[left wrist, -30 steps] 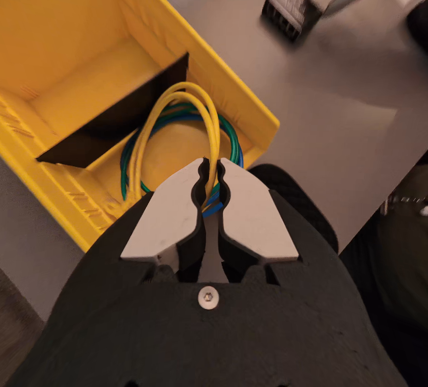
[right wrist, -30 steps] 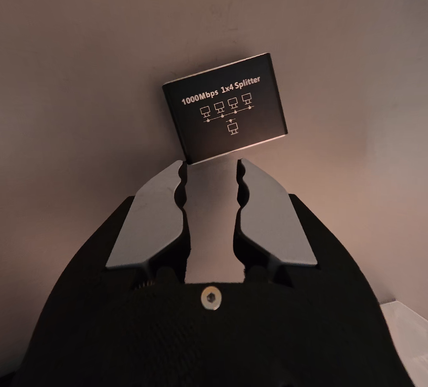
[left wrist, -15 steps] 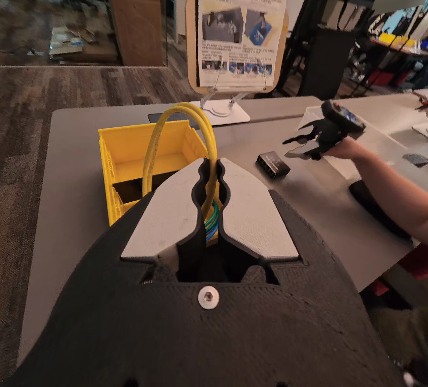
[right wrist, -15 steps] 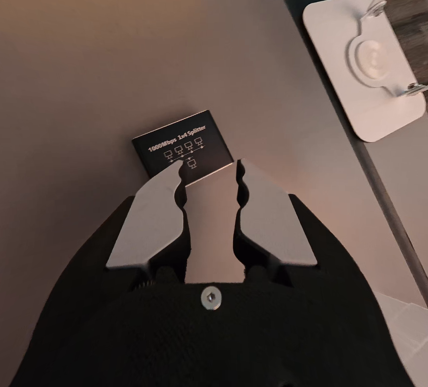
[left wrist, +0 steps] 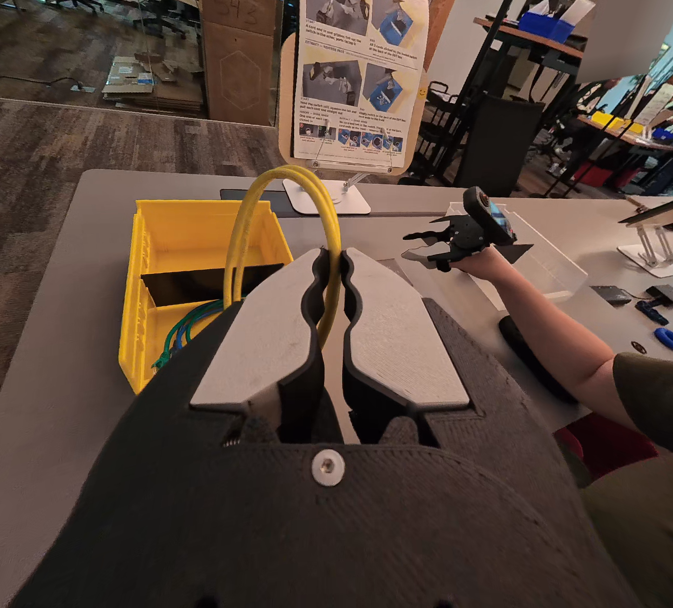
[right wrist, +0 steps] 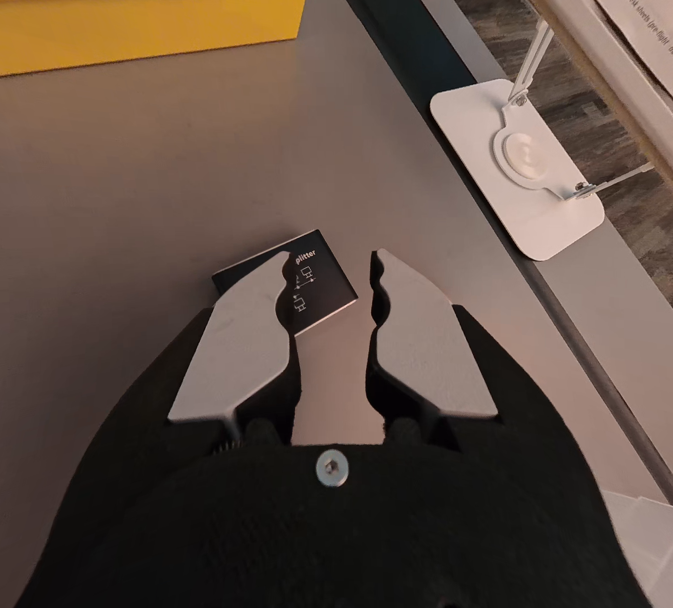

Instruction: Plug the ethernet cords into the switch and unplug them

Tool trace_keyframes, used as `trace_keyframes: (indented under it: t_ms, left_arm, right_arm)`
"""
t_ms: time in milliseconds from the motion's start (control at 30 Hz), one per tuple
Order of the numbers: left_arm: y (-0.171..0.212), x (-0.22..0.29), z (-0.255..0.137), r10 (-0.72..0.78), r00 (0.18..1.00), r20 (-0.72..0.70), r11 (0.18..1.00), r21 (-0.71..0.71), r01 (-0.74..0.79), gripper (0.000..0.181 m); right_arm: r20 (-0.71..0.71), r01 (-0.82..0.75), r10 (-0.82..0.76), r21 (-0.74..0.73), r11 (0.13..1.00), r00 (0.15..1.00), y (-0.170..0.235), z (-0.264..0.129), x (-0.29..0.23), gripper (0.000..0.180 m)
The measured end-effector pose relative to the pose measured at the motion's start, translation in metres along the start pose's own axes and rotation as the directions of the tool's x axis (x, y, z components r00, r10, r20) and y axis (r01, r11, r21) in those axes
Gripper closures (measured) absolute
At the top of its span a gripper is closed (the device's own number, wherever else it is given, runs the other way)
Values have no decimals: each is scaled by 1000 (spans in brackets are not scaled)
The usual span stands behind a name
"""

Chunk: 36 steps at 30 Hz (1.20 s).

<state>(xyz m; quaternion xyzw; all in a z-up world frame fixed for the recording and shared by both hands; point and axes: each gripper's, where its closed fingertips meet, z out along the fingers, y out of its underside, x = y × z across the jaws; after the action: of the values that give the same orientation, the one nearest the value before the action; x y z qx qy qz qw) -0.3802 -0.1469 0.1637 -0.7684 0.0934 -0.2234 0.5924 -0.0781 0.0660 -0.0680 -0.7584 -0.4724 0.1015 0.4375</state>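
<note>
Left hand-held gripper [left wrist: 331, 255] pinches the yellow cord [left wrist: 329, 226]; right hand-held gripper [right wrist: 329, 255] is spread, holding nothing, black switch [right wrist: 320, 290] below its left finger

The cord [left wrist: 329, 226] runs between the fingers of the left gripper [left wrist: 331, 255] and loops up ahead of it, dropping into the bin [left wrist: 204, 222] ahead to the left, where more cords [left wrist: 182, 330] lie in the near compartment. The switch [right wrist: 320, 284] lies on the table [right wrist: 145, 172] under the right gripper [right wrist: 329, 257], partly beneath its left finger. The stand [right wrist: 517, 168] sits ahead to the right.
</note>
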Motion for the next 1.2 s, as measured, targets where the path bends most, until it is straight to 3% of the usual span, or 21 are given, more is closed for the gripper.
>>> trace_keyframes:
  t_ms: [300,500,700,900,1067,1133,1200]
  left_arm:
    - [-7,30,-1,-17,996,-84,999,36,20,175]
    - [-3,40,33,-99,969,-226,991,62,116,175]
    - [10,53,71,-150,925,-349,982,58,182,176]
    - [2,84,84,-162,843,-513,960,116,255,176]
    - [-4,102,92,-170,763,-623,946,112,303,176]
    - [-5,111,93,-147,736,-661,952,109,288,176]
    - [-2,122,95,-106,714,-692,963,109,248,176]
  right_arm:
    - [-3,10,-10,13,1000,1000,-4,-2,1,140]
    - [-13,44,-43,121,992,999,-36,-29,-2,140]
    - [208,-20,-57,350,937,977,-89,-66,-53,140]
    - [402,-95,-87,412,906,911,-112,-75,-112,131]
    - [318,9,-229,568,823,920,-120,-79,-122,129]
    - [424,-106,-164,544,832,890,-121,-78,-129,128]
    - [627,-287,-58,434,854,777,-121,-78,-142,117]
